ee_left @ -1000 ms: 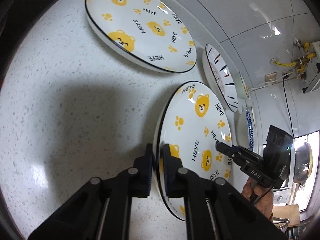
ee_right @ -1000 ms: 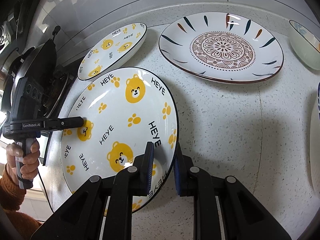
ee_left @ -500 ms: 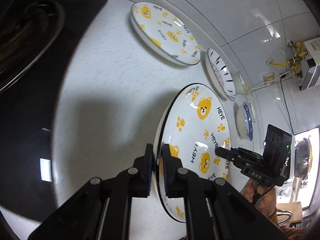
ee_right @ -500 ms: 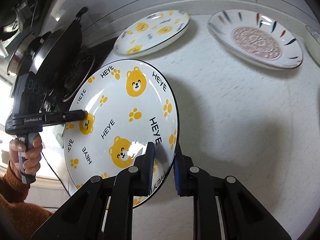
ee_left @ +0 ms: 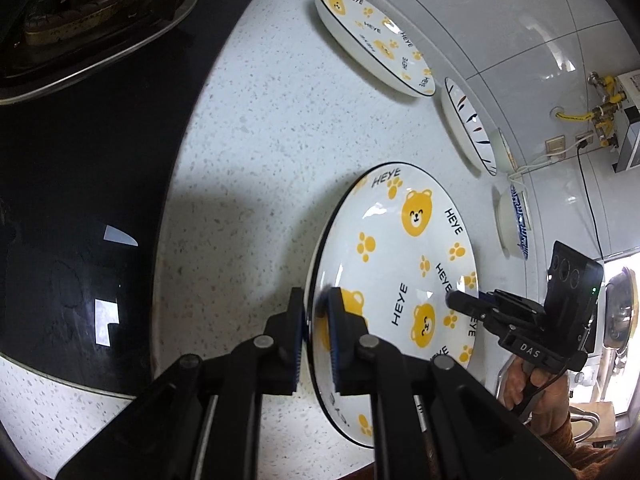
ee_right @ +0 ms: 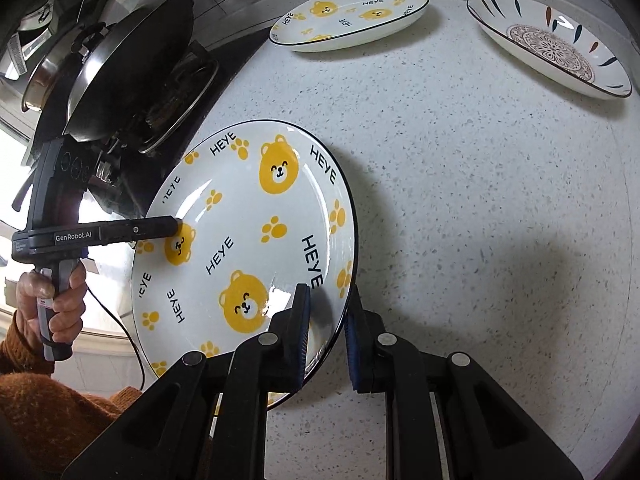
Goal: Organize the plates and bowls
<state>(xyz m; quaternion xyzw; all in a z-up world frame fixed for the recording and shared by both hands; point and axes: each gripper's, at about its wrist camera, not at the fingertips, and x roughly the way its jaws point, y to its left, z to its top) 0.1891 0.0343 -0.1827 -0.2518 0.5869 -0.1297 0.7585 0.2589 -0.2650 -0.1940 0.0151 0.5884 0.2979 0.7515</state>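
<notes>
I carry the bear plate [ee_right: 244,248] between both claws, lifted off the speckled counter [ee_right: 480,240] and tilted, its shadow thrown on the counter to the right of it in the right view. My left claw [ee_left: 316,332] pinches the plate's rim at one side, one pad on the face and one behind; my right claw [ee_right: 326,332] pinches the opposite rim the same way, so neither is spread and neither is empty. What the next move turns on, I judge, is the second bear plate [ee_right: 348,14], lying flat at the top centre of the right view and at the top of the left view, well apart from the one I hold and straight ahead of both claws; stacking would mean carrying forward and levelling out. In the left view my right claw's side of the plate sits nearer that target. The striped plate [ee_right: 556,44] lies at upper right in the right view, just beside the target. A dark stove [ee_left: 80,160] with a pan [ee_right: 132,68] fills the left of both views. Hard to read: the plate's underside, how deep the rear pads reach behind the rim, and the blue-rimmed dish [ee_left: 516,220] at the right edge of the left view, seen edge-on only.
</notes>
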